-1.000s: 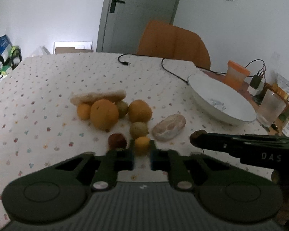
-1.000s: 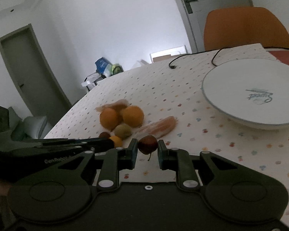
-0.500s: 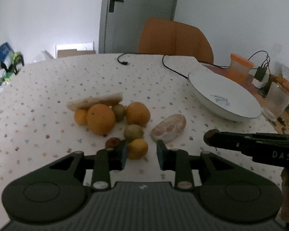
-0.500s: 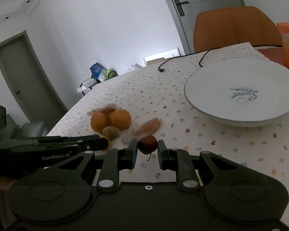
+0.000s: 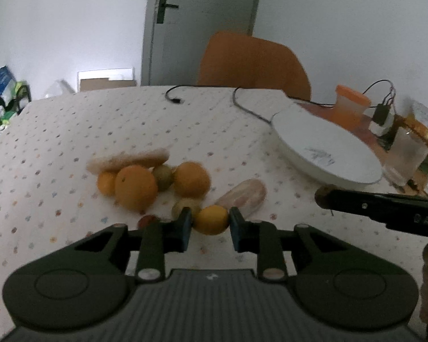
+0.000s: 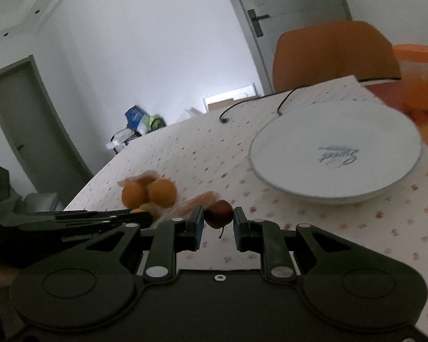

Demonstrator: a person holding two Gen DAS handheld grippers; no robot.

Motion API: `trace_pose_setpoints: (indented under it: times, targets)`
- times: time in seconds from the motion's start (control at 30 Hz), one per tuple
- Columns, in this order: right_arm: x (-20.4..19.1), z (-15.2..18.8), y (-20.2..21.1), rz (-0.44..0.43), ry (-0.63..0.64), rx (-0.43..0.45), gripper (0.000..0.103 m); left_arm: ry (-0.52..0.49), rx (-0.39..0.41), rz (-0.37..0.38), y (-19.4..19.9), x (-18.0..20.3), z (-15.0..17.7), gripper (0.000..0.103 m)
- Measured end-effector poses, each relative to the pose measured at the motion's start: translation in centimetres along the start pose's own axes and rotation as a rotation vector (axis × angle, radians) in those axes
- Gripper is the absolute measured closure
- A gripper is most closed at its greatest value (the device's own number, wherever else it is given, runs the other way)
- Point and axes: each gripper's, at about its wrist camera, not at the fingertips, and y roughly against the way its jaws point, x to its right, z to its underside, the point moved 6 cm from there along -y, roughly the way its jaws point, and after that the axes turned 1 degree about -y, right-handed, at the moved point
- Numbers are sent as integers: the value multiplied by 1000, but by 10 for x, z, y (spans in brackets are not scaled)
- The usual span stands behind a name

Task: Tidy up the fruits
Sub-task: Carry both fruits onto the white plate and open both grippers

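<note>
Both wrist cameras sit low behind their tools, close above the tabletop (image 5: 71, 131). Each faces the door wall; both share the fruit pile (image 5: 145, 182) and white plate (image 6: 336, 154).

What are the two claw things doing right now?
Left gripper: open around a small orange fruit.
Right gripper: shut on a dark red fruit.

A small yellow-orange citrus (image 5: 211, 219) sits on the tabletop (image 5: 71, 131) at the near edge of a fruit cluster: a large orange (image 5: 136, 187), a second orange (image 5: 191, 179), greenish kiwis. A dark red cherry (image 6: 218, 214) hangs stem-down, lifted near the empty white plate (image 6: 322, 188).
</note>
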Motion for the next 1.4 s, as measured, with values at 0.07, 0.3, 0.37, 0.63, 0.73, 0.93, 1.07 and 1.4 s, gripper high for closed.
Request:
trace_pose_setpoints:
  times: [0.07, 0.3, 0.37, 0.63, 0.73, 0.93, 1.07, 1.4]
  targets:
    - [6, -3, 3, 13, -6, 15, 83, -5, 9, 12, 1, 6, -5, 77]
    - [30, -11, 12, 67, -36, 50, 83, -41, 36, 47, -3, 27, -19, 77]
    - [35, -13, 14, 78, -40, 59, 83, -51, 38, 55, -6, 32, -21, 77]
    - [57, -18, 20, 132, -69, 92, 83, -90, 46, 87, -19, 55, -36, 77]
    - [65, -19, 22, 163, -80, 106, 81, -107, 48, 101, -24, 65, -41, 77]
    - [71, -21, 34, 187, -70, 140, 64, -144, 49, 130, -36, 91, -51, 77]
    - [76, -18, 42, 192, -82, 142, 62, -166, 59, 151, -39, 106, -58, 76]
    - [83, -13, 52, 204, -112, 153, 37, -186, 90, 152, -42, 118, -66, 72]
